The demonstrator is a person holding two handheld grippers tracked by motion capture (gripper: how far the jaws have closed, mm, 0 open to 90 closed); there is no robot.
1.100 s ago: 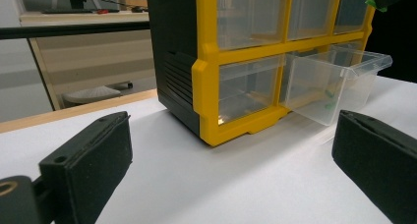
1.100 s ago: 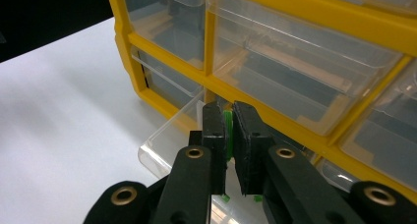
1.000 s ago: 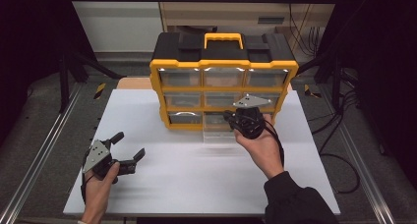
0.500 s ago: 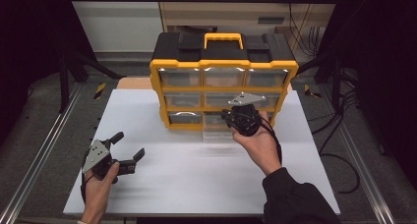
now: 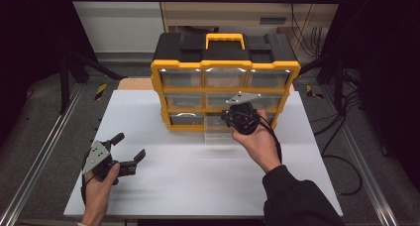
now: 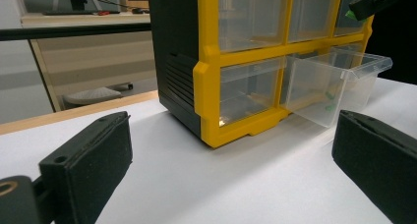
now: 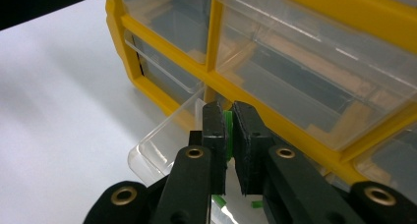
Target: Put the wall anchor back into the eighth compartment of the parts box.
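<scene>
While the left gripper rests spread and empty on the white table, well apart from the work, the right gripper hangs directly above a clear drawer pulled out of the bottom row of a yellow and black organiser. Its jaws are pressed together on a small green piece, standing upright between the pads. The drawer lies just below the jaws, so the right hand is much the nearer. Similar green pieces lie in the drawer; the other drawers sit closed
</scene>
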